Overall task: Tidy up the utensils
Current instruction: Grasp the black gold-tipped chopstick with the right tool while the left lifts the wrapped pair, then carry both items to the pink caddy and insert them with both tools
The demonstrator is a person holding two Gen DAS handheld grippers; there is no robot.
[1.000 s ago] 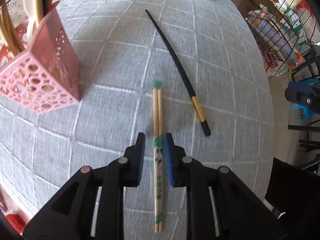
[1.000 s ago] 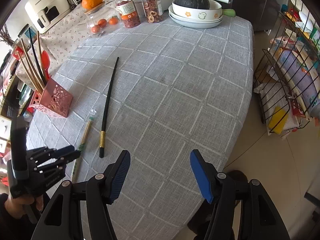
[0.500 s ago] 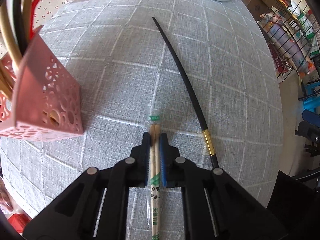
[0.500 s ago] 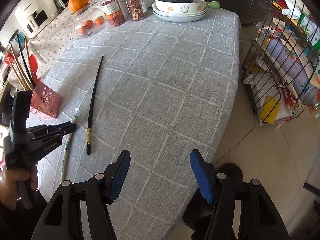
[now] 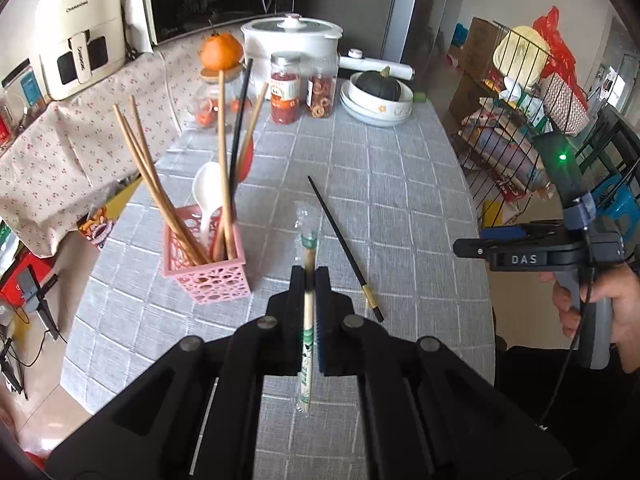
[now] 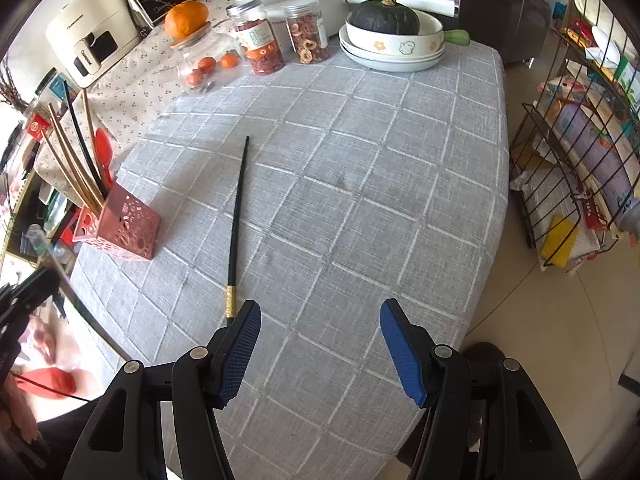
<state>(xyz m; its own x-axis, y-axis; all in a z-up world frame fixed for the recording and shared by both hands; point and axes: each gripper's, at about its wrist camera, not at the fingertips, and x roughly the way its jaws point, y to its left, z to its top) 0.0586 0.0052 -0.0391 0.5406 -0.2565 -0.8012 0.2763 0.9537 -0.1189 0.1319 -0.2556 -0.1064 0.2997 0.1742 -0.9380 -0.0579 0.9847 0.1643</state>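
My left gripper (image 5: 308, 280) is shut on a wrapped pair of wooden chopsticks (image 5: 307, 304) and holds it lifted above the grey checked table (image 5: 400, 208). A pink lattice utensil holder (image 5: 208, 264) with several chopsticks and spoons stands just left of it; it also shows in the right wrist view (image 6: 124, 228). A black chopstick (image 5: 344, 244) with a gold band lies on the cloth to the right, also in the right wrist view (image 6: 236, 228). My right gripper (image 6: 320, 324) is open and empty above the table's near edge, its left finger beside the black chopstick's end.
Jars (image 6: 260, 40), a glass jar topped by an orange (image 6: 186, 18), stacked bowls with a dark squash (image 6: 392, 40) and a white pot (image 5: 292, 36) stand at the table's far end. A wire rack (image 6: 572, 152) stands to the right of the table.
My left gripper closed on the wrapped chopsticks, lifted them off the cloth and tilted up. The right gripper stayed open and shifted a little toward the black chopstick.
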